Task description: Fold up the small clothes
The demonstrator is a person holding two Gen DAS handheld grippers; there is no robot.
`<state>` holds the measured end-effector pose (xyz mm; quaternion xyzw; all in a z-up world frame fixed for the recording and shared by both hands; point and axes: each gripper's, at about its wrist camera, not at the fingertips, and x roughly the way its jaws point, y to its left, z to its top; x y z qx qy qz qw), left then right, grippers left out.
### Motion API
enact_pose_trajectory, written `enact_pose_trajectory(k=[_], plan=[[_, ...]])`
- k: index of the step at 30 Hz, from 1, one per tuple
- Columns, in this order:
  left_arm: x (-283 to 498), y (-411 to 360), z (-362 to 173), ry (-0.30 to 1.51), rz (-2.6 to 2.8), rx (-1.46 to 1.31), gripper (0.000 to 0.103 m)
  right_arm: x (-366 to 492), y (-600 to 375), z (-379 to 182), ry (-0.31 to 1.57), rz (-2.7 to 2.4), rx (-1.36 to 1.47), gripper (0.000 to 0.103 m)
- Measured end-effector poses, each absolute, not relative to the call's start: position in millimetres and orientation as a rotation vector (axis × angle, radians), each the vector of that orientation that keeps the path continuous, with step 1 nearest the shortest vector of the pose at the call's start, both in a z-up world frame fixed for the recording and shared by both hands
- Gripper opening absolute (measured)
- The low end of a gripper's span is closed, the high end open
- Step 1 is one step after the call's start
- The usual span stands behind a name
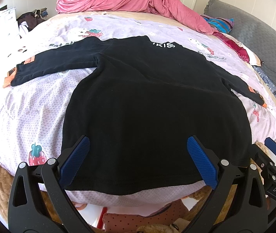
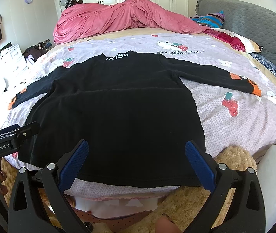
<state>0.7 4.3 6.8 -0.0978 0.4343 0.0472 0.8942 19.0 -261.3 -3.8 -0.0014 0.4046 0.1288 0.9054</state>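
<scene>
A small black long-sleeved top (image 1: 153, 101) lies spread flat on the bed, collar far, hem near, both sleeves out to the sides with orange cuffs (image 1: 8, 77). It also shows in the right wrist view (image 2: 118, 106). My left gripper (image 1: 138, 141) is open and empty, its blue pads (image 1: 75, 163) hovering over the hem's left half. My right gripper (image 2: 137, 145) is open and empty over the hem's right half. Each gripper shows at the edge of the other's view: the right one (image 1: 273, 151), the left one (image 2: 11, 134).
The bed has a lilac strawberry-print cover (image 2: 235, 120). A pink duvet (image 2: 118, 17) is heaped at the far end, with a grey pillow (image 2: 254, 23) and folded coloured clothes (image 2: 209, 19) at the right. A brown fluffy blanket (image 2: 233, 155) hangs at the near edge.
</scene>
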Motion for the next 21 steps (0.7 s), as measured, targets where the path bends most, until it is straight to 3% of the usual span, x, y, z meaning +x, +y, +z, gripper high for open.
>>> enact_pose_trajectory(k=[21], plan=[[49,5,-4,0.919,0.089,-0.216,0.094,62,-269,-5,0.844,0.247,0.035,0.099]])
